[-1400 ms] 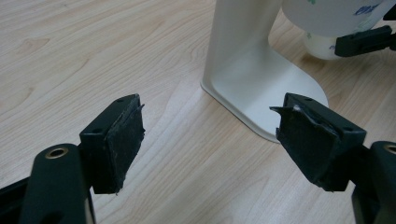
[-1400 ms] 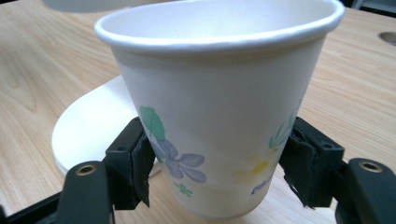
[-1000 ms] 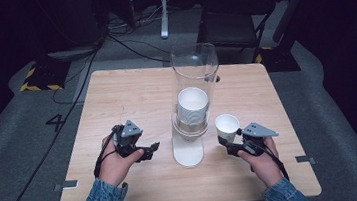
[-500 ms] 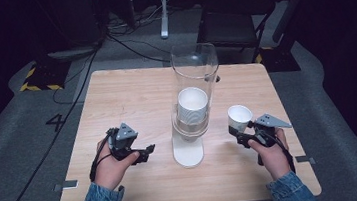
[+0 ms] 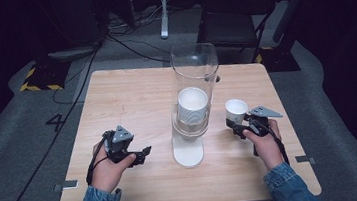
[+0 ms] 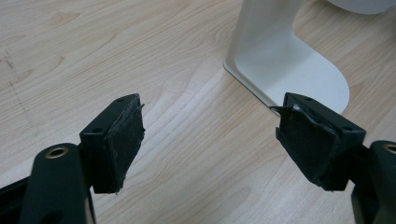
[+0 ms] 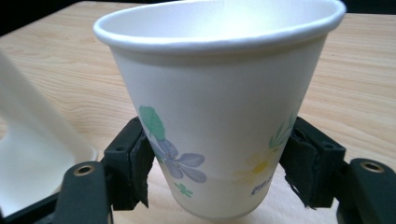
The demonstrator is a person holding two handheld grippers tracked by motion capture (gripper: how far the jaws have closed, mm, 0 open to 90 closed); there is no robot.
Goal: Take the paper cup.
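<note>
1. The cup [image 7: 217, 107] is a white paper cup with a printed flower pattern. It stands upright, mouth up, between the jaws of the right gripper [image 7: 217, 179], clear of the table [image 5: 131, 98].
2. The right gripper's two pads press the cup's lower wall from opposite sides. In the high view the cup [image 5: 236, 111] sits at the front of the right gripper [image 5: 239, 124], to the right of the dispenser [image 5: 195, 91].
3. The right hand [image 5: 265, 141] holds this gripper near the table's right edge.
4. The dispenser is a clear upright tube on a white stand [image 5: 188, 152] at the table's centre. A stack of white cups [image 5: 192, 106] sits inside the tube.
5. The left gripper [image 6: 210, 140] has its jaws spread wide with nothing between them. They point at bare wood just beside the stand's base [image 6: 289, 70].
6. In the high view the left hand [image 5: 105, 168] holds the left gripper [image 5: 144, 152] low over the table, left of the stand and apart from it.
7. A dark chair [image 5: 236, 21] stands beyond the table's far edge.
</note>
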